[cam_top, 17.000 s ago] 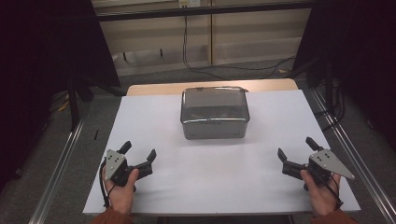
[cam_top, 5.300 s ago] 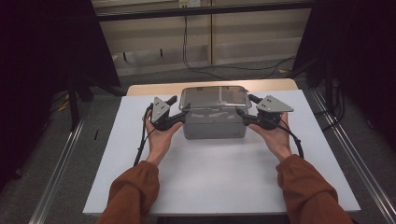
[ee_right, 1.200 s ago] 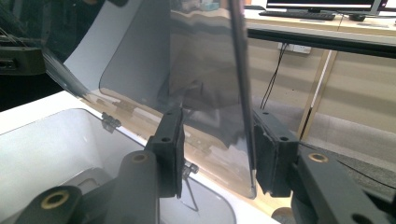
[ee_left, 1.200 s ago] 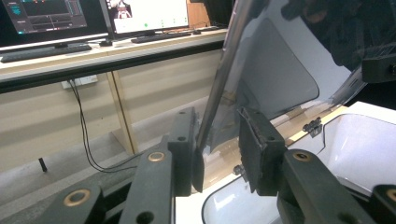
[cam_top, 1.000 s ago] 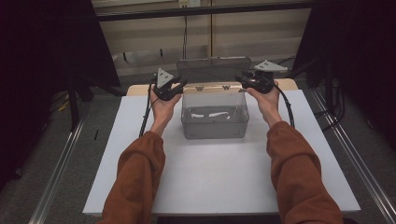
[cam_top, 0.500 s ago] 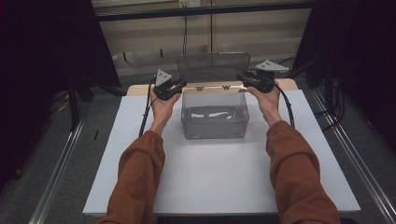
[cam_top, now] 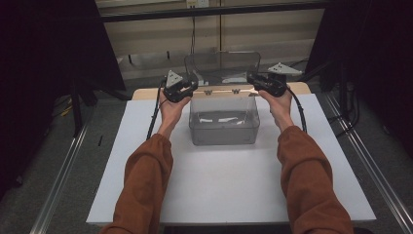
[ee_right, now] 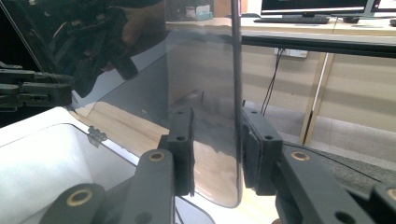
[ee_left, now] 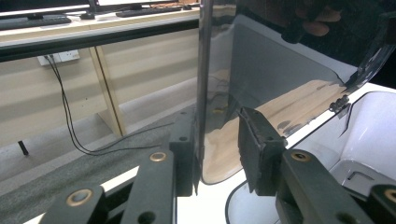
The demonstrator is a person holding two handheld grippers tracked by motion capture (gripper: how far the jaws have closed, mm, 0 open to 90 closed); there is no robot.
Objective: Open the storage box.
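Left gripper (cam_top: 191,84) first: found just left of upper centre in the high view, clenched on the left side edge of the lid (cam_top: 221,66). In the left gripper view, saw one pad flat on the smoked panel and the other a little off it (taken as a grip all the same).

Then the right gripper (cam_top: 252,80), just right of upper centre, straddling the lid's right side edge. Noted its jaws have just been closing with that edge between them. In the right gripper view, saw one pad against the edge and a strip of panel showing before the other. Cannot tell whether it is a firm pinch.

Located the clear box (cam_top: 224,131) at frame centre on the white table (cam_top: 219,204). Found the lid swung up, near upright on the box's far rim and joined there by two small hinges (cam_top: 221,91).

Key relation: lid placed squarely between the two grippers, long axis running left to right across the frame, parallel to the hinge line. Judged neither hand nearer, with one gripper at each short end and both at about the same height.

Judged the next move to turn on that hinge line. Expect to need both grippers travelling together, toward the top of the frame to lay the lid back or toward the bottom to close it. Could rack the hinges if one side leads.
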